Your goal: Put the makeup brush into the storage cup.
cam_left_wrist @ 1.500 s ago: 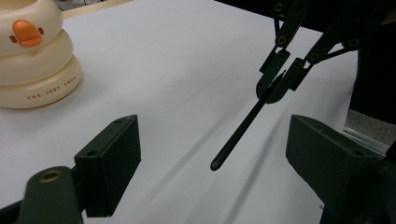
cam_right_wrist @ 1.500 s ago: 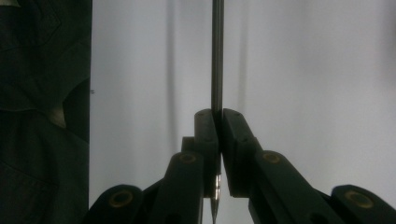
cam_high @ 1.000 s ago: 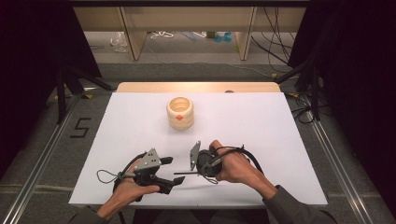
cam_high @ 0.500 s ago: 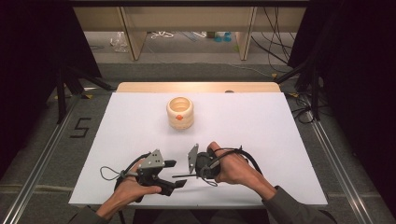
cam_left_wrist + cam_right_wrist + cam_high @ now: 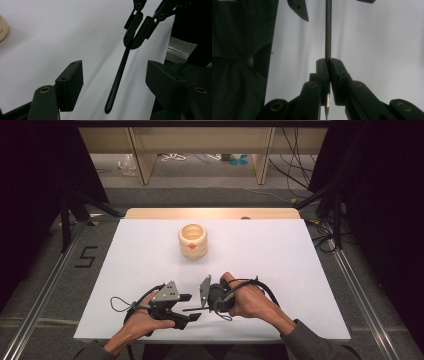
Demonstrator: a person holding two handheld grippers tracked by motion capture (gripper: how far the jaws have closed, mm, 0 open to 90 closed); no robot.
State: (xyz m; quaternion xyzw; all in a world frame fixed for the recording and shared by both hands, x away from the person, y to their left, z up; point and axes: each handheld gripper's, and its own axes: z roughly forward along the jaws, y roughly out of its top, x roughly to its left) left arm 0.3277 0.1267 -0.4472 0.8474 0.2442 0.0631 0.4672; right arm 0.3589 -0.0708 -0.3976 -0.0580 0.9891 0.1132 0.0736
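Thin dark rod (image 5: 327,30), straight, rounded tip.

Bright, even overhead light; dark surroundings; close fingers (image 5: 70,85) blurred.

left hand-held gripper (image 5: 192,307) spread, right hand-held gripper (image 5: 186,309) clamped

Thin dark rod (image 5: 327,27): its far end is cut off by the top edge of the right gripper view, and its gripped section is hidden between the closed jaws of the right gripper (image 5: 328,72). Cream cup (image 5: 2,28): only 1 sliver shows at the left edge of the left gripper view; its red marking is too small to read.
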